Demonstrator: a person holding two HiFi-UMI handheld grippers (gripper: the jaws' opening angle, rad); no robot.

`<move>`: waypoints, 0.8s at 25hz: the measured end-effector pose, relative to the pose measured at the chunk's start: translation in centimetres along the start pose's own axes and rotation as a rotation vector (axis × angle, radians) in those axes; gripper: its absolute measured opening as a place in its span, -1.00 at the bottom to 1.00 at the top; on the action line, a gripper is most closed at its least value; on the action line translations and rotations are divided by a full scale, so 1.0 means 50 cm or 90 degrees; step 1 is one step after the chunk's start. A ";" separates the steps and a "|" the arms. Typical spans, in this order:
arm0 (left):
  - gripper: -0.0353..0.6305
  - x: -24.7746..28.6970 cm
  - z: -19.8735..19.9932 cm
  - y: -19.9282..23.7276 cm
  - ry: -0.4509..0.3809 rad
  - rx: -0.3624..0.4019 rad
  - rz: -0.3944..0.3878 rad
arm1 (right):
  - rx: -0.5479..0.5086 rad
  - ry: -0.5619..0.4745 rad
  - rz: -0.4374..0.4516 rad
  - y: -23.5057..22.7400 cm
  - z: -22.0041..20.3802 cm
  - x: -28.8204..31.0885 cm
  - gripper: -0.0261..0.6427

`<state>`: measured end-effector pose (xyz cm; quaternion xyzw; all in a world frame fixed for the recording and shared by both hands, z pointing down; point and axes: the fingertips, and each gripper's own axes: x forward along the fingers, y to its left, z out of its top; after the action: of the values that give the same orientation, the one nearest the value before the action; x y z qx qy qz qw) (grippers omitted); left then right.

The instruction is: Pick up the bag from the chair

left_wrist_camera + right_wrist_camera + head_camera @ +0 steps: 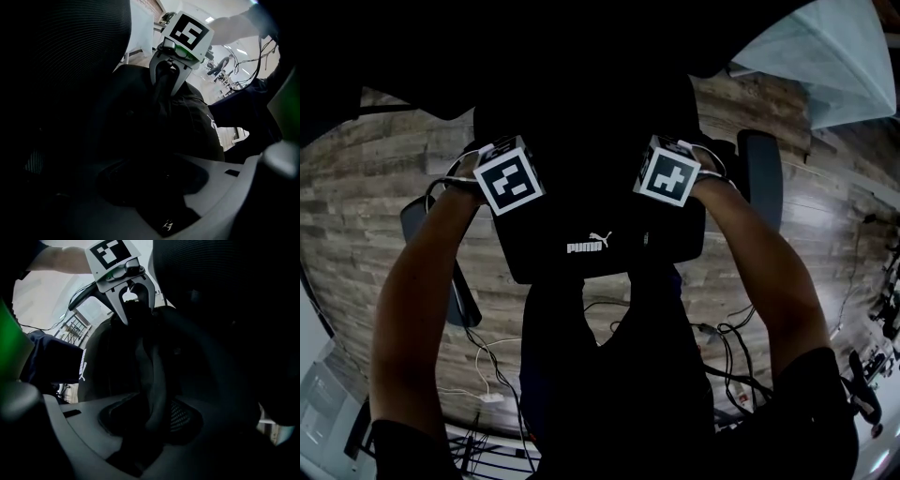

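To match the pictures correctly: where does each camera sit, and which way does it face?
Head view: on the person's head, facing steeply down at the black bag on the chair; both forearms and marker cubes show.
Left gripper view: on the left gripper, facing the right gripper across the bag; own jaws too dark to read.
Right gripper view: on the right gripper, facing the left gripper; its jaws grip a bag strap.
Shared: each gripper view shows the opposite gripper; all show the bag.
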<state>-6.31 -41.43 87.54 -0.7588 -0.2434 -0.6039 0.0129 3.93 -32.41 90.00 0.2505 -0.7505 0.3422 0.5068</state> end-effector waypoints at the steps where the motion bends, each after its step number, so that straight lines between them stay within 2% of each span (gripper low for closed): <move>1: -0.28 -0.006 0.003 0.000 -0.002 0.004 0.014 | -0.002 -0.004 0.000 0.006 0.002 -0.007 -0.49; 5: -0.54 -0.036 -0.001 -0.011 0.012 0.011 0.056 | -0.024 0.002 -0.013 0.033 0.007 -0.037 -0.67; 7: -0.65 -0.055 -0.004 -0.027 0.022 0.026 0.066 | -0.015 0.001 -0.012 0.051 0.012 -0.056 -0.69; 14: -0.72 -0.112 0.001 -0.082 0.022 0.046 0.095 | 0.026 -0.016 -0.016 0.092 0.020 -0.114 -0.72; 20: -0.74 -0.178 0.021 -0.122 -0.008 0.035 0.125 | 0.044 -0.031 -0.030 0.124 0.027 -0.186 -0.72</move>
<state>-9.06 -38.88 77.35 -0.7821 -0.1847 -0.5881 0.0914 1.98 -29.20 79.38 0.2939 -0.7440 0.3497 0.4877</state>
